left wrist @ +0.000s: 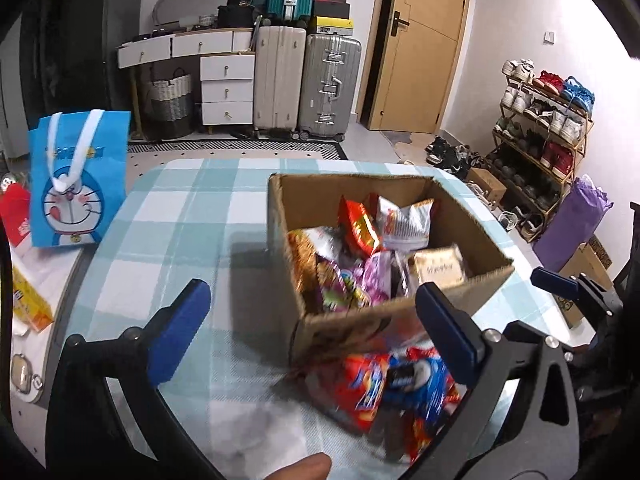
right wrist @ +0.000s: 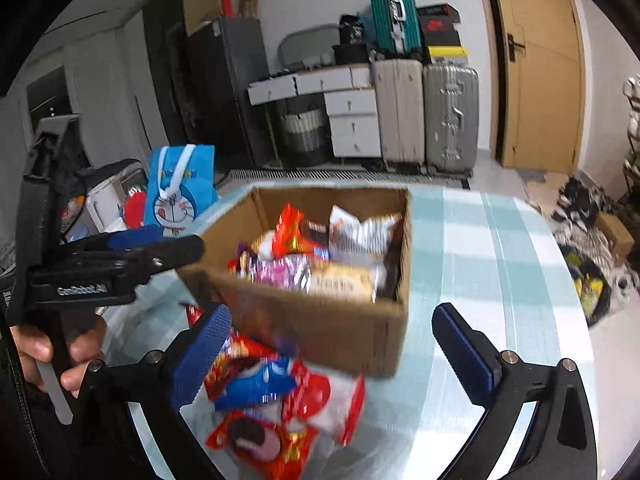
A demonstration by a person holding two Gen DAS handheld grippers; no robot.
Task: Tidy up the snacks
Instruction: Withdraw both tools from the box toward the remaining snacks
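Note:
An open cardboard box (left wrist: pixel 360 320) (right wrist: pixel 320 320) full of several mixed snack packets stands on the table with the blue-and-white checked cloth (left wrist: pixel 180 208) (right wrist: pixel 480 264). In front of it lie loose snacks: red packets (left wrist: pixel 362 384) (right wrist: pixel 316 404) and a blue cookie packet (left wrist: pixel 416 384) (right wrist: pixel 260 384). My left gripper (left wrist: pixel 316 320) is open, its blue pads (left wrist: pixel 180 332) spread wide before the box's near corner, nothing between them. My right gripper (right wrist: pixel 332 320) is open too, above the loose packets and the box's front wall. A hand (right wrist: pixel 36 352) holds the left gripper's handle.
A blue cartoon tote bag (left wrist: pixel 80 180) (right wrist: pixel 180 188) stands left of the table, with a yellow carton (left wrist: pixel 30 300) nearer. Behind are drawers (left wrist: pixel 226 92), suitcases (left wrist: pixel 328 84) and a door (left wrist: pixel 424 40). A shoe rack (left wrist: pixel 548 132) stands to the right.

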